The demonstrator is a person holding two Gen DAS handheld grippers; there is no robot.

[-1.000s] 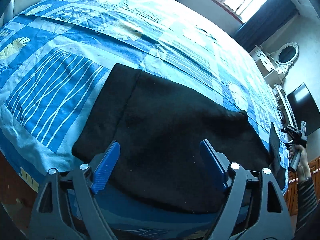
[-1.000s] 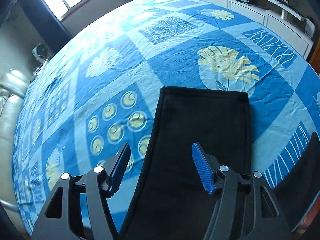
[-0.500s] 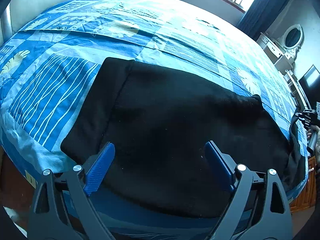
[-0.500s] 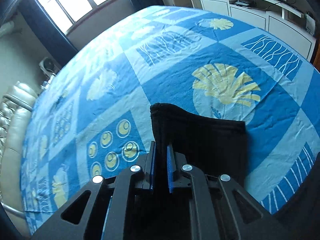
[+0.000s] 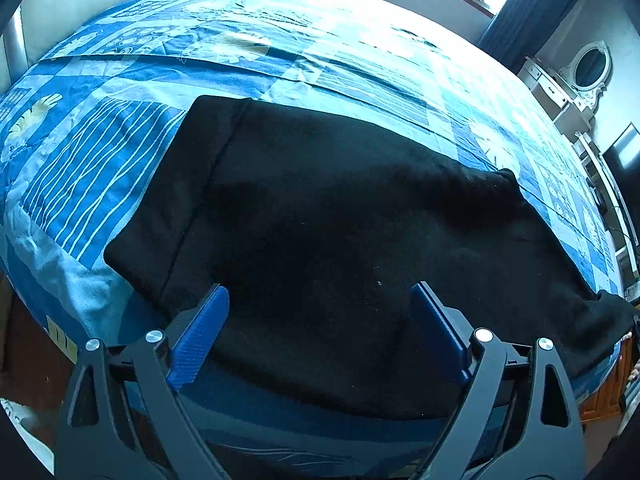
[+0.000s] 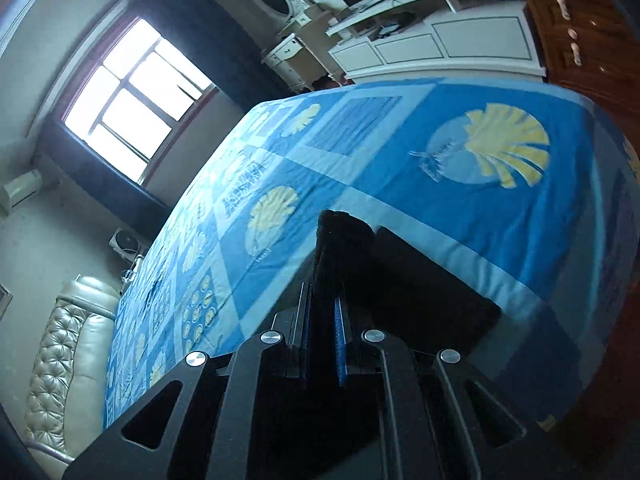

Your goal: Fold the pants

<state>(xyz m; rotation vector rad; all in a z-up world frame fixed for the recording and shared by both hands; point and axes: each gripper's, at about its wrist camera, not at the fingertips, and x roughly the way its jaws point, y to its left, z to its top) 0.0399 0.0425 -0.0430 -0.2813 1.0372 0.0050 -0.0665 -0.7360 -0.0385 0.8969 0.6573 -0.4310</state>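
Black pants lie flat across the near edge of a bed with a blue patterned sheet; the waistband end is at the left. My left gripper is open, its blue pads over the pants' near part, holding nothing. My right gripper is shut on the leg end of the pants and lifts it off the sheet; the cloth stands up between the pads. The far right end of the pants rises at the left wrist view's right edge.
A padded leather headboard runs along the far side of the bed. A window, a white cabinet and an oval mirror stand beyond the bed. Wooden furniture is at the bed's right.
My right gripper closed on the pants' leg end and has lifted and tilted it. My left gripper stayed open and moved slightly closer over the pants.
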